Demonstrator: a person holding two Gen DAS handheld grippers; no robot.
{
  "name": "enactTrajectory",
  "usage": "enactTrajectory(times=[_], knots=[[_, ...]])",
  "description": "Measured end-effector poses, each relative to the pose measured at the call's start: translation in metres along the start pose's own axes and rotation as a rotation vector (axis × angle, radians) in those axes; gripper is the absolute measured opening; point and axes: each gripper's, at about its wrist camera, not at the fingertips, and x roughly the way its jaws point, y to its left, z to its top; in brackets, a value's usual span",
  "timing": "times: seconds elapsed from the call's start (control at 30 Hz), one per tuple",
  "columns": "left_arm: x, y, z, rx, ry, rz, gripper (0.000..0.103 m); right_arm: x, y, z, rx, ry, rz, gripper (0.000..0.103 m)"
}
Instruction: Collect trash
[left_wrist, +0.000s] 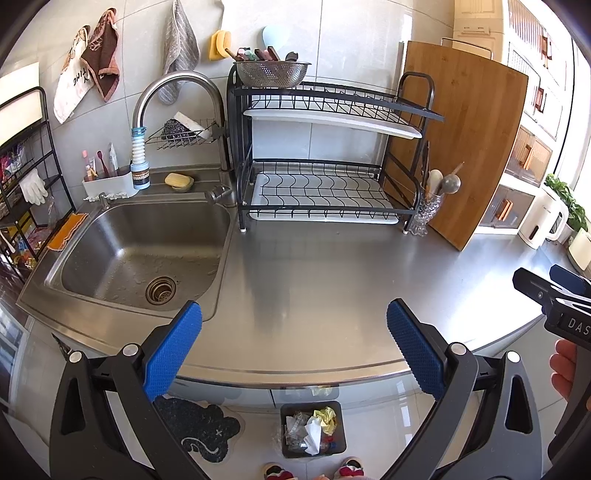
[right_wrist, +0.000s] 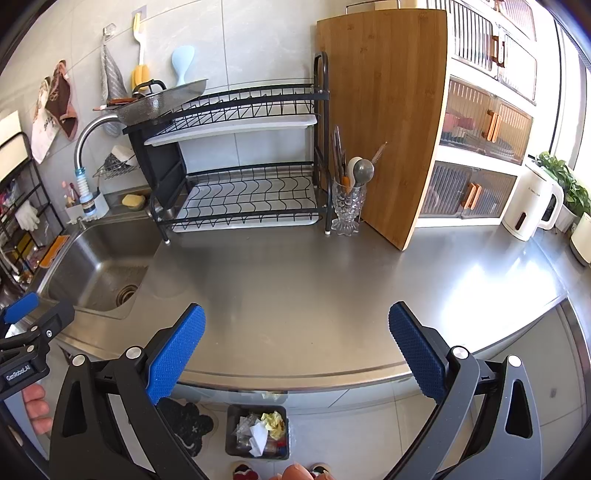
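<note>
Crumpled trash (left_wrist: 324, 419) — yellow paper, white tissue, clear wrappers — lay inside the dark bin (left_wrist: 286, 448) on the floor, at the foot of the steel desk (left_wrist: 314, 295). The bin sat below and between both pairs of tongs, slightly nearer the left tongs (left_wrist: 294, 345) by appearance. Left tongs and right tongs (right_wrist: 297, 347) were each spread wide and held nothing. No loose trash showed on the desk or in the sink (left_wrist: 110, 236), so collection appeared complete — nothing remained that favoured either hand.
</note>
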Motion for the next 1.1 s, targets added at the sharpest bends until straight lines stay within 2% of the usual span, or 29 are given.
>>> enactTrajectory(times=[1.1], knots=[[0.0038, -0.0004, 0.0087, -0.003, -0.010, 0.017, 0.095, 0.0029, -0.0011, 0.0039, 0.003, -0.002, 0.003, 0.100]])
